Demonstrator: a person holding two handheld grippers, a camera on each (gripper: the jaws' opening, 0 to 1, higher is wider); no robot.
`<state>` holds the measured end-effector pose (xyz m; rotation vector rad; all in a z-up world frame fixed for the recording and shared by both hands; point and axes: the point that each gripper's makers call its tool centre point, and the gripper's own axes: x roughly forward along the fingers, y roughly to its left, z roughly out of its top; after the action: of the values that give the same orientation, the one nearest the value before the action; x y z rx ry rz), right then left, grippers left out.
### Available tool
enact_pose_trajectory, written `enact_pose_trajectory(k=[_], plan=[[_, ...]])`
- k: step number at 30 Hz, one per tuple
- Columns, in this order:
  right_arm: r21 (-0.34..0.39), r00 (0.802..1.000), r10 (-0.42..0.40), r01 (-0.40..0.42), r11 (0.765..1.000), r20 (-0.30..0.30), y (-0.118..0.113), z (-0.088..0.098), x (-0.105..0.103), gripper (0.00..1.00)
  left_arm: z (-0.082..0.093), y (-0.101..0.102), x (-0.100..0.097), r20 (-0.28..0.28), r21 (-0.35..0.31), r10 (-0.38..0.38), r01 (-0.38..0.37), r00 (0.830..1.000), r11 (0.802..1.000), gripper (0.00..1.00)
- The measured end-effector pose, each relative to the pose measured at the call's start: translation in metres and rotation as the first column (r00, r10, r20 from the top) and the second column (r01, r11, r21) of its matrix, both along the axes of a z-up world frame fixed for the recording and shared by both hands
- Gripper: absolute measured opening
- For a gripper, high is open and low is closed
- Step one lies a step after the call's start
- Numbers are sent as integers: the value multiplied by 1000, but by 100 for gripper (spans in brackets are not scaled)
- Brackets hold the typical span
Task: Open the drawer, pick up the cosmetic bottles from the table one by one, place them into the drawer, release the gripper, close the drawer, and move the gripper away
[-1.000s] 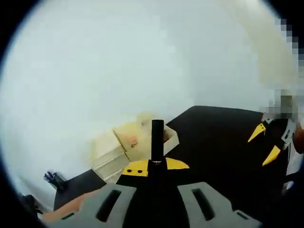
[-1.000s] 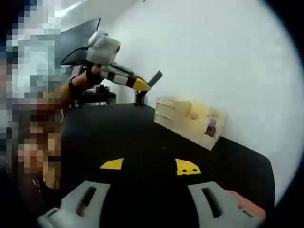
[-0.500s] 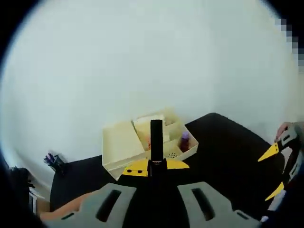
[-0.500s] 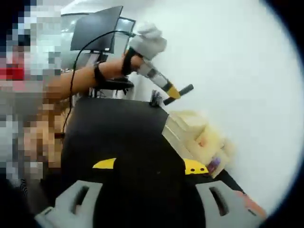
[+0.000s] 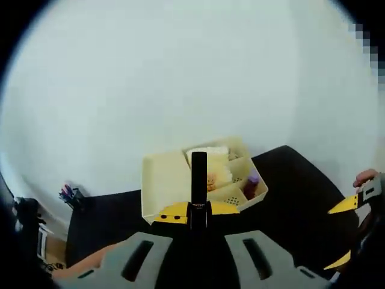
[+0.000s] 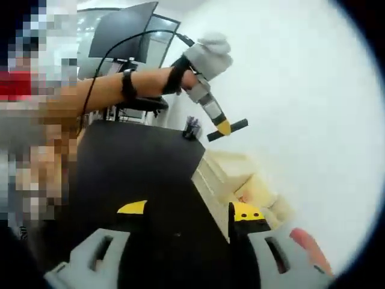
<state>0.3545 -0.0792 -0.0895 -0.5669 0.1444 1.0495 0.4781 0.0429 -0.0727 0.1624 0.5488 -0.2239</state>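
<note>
The left gripper (image 5: 198, 212) is clenched on a black bottle (image 5: 199, 180), upright at twelve o'clock before the organizer (image 5: 165, 180). The right gripper (image 6: 191, 214) gapes wide, holding nothing above the table (image 6: 138, 156).

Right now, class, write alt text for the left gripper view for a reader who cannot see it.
The left gripper holds a dark bottle upright before a cream drawer organiser on a black table, against a white wall.
</note>
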Motion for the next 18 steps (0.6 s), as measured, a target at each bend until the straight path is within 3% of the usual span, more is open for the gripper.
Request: enact_pose_trajectory(k=[1, 4, 11, 18], plan=[[28, 999, -13, 14, 1000, -45, 2, -2, 4, 46, -1, 0, 4, -3, 0, 2, -2, 1000, 1000, 6], [59, 997, -52, 55, 997, -62, 1, -5, 25, 44, -6, -1, 16, -27, -22, 7, -7, 1000, 1000, 6], [54, 990, -126, 130, 990, -62, -7, -20, 57, 44, -14, 18, 46, -60, -18, 49, -51, 997, 999, 6], [49, 990, -131, 134, 990, -60, -3, -21, 61, 44, -24, 37, 74, -84, -59, 98, -103, 992, 993, 6]])
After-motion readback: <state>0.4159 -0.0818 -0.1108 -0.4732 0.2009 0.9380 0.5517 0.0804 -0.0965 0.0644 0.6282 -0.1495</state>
